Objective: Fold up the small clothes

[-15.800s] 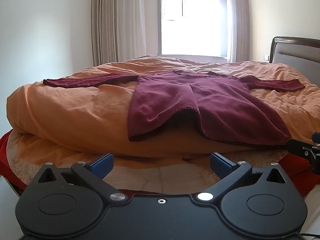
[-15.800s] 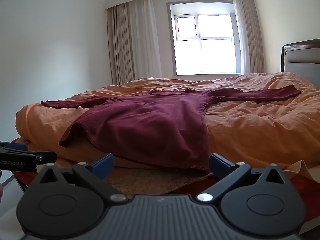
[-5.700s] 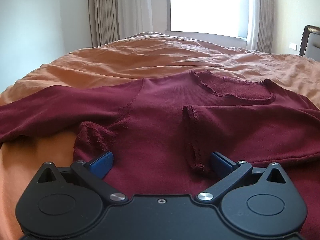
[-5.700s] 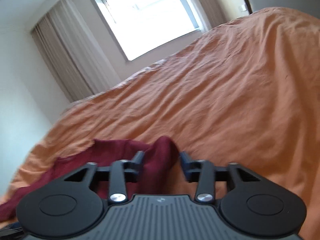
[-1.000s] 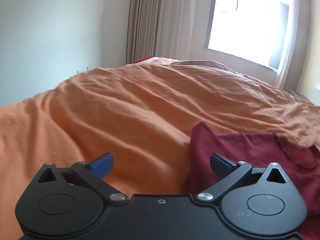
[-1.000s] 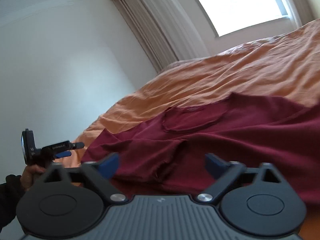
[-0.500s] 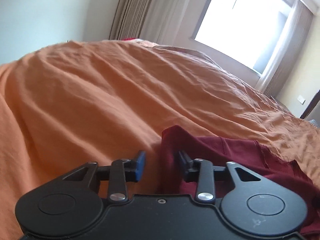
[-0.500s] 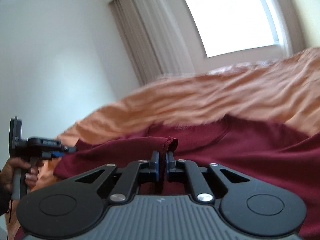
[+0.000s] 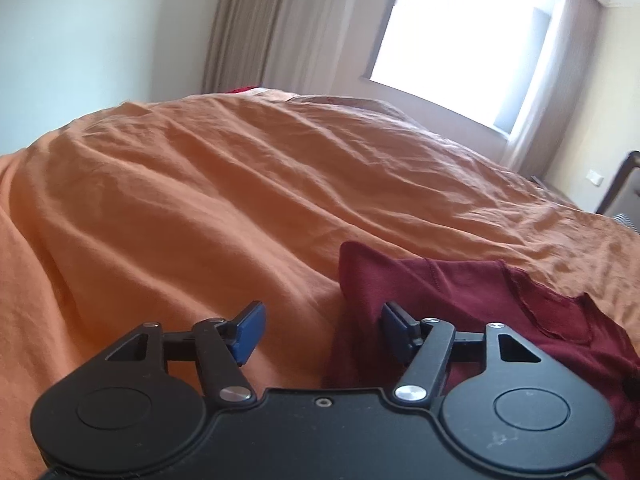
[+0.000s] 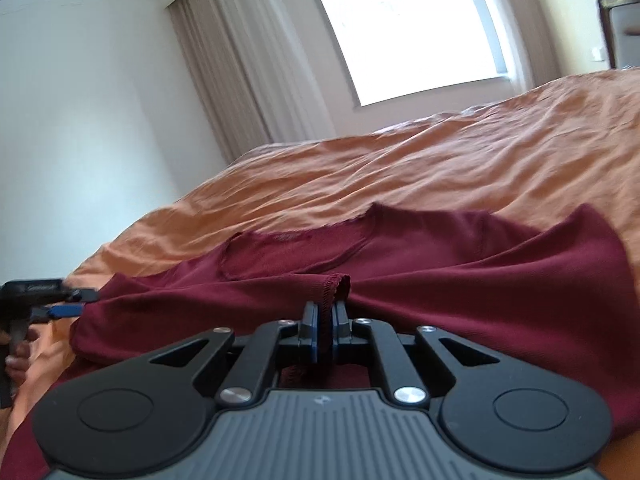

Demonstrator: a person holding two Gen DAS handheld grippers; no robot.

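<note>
— Right wrist view: what does my right gripper [image 10: 325,330] hold?
— It pinches the sleeve cuff [image 10: 336,285] of the maroon shirt [image 10: 500,280] on the orange bed [image 10: 440,168], low and level.
— And my left gripper [image 9: 322,328]?
— Half a second ago it was narrow; now it gapes at the shirt's edge. My hand [image 10: 16,350] is cut off at the frame's edge.

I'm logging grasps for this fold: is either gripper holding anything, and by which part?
The right gripper is shut on the shirt at a sleeve cuff's hem. The left gripper is open, holding nothing.
</note>
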